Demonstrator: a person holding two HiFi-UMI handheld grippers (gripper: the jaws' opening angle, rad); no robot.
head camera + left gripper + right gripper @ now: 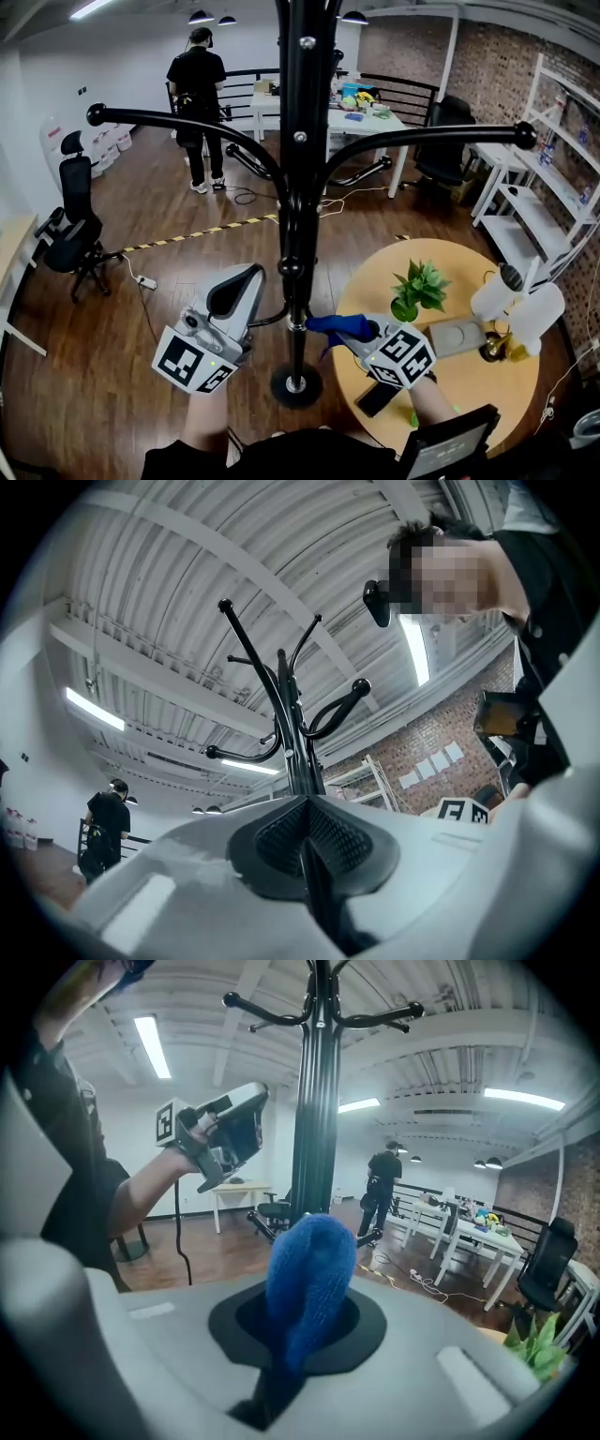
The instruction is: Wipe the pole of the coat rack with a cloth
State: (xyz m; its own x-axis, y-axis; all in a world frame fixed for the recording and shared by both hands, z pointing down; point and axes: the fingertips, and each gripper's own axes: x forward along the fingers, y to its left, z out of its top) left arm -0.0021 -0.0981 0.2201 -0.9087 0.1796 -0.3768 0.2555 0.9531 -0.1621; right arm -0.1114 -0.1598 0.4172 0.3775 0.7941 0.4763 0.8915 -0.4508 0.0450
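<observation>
A black coat rack (298, 187) is seen standing on a wooden floor (169, 272), its pole rising from a round base (296, 385) near the person, with curved arms spread left and right higher up. A blue cloth (336, 325) is pinched between the jaws of the right gripper (367, 336), which is held just right of the pole, low down and a little above the base. In the head view the cloth's left end is seen meeting the pole. In the right gripper view the cloth is bunched up between the jaws, with the pole directly behind it. The left gripper (239, 281) is held left of the pole, apart from it, with its jaws pressed together and nothing between them; it is pointed upward, so that the rack's arms are seen against the ceiling in its own view. A round wooden counter (469, 384) is placed to the right of the base, and a small green plant (419, 289) is carried on it. Farther off, a person in black (200, 103) is seen standing with the back turned, and an office chair (75, 225) is set at the left.
</observation>
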